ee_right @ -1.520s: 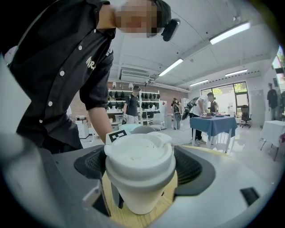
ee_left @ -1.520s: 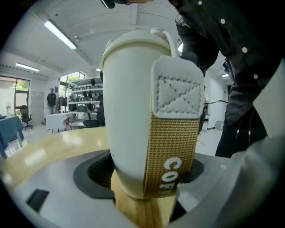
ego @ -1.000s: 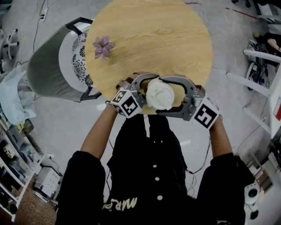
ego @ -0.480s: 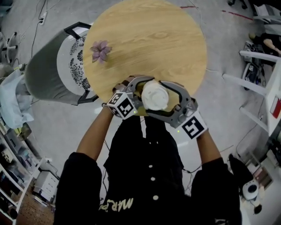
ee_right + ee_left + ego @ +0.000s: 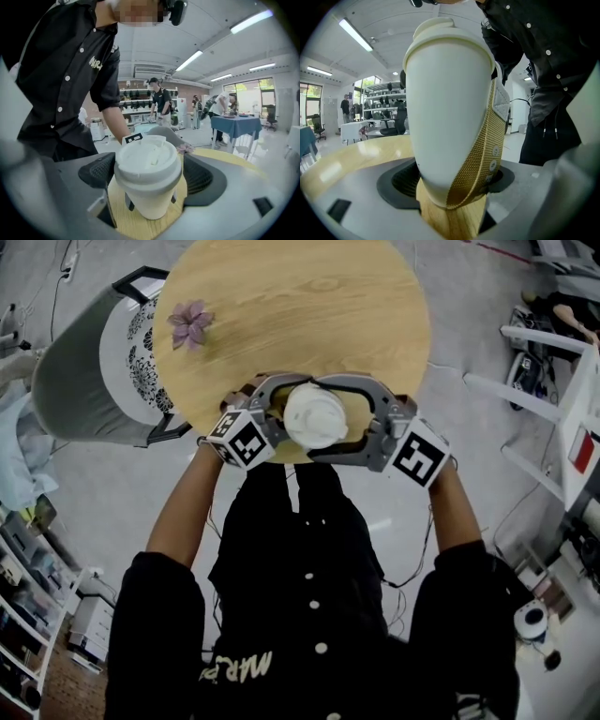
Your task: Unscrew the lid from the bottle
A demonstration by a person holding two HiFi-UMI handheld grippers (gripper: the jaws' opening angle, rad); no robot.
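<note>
With the bottle (image 5: 314, 416) at the table's (image 5: 309, 306) 6 o'clock edge, our left gripper (image 5: 452, 183) clamped on its body from 9 o'clock and our right gripper (image 5: 147, 187) on the lid (image 5: 147, 157) from 3, we reckon a slipping lower grip could spin it off the rim

place: lab or workshop | cues: ceiling strip lights (image 5: 355, 35); stocked shelves (image 5: 384, 101); draped table (image 5: 234, 124)

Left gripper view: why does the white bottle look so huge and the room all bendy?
Left gripper view: the wide-angle lens sits very close, so the bottle swells, the ceiling lights curve and the corners go black. Right gripper view: the same bending at the edges, with the lid fairly sharp. Head view: soft, even light on the table, no glare.
</note>
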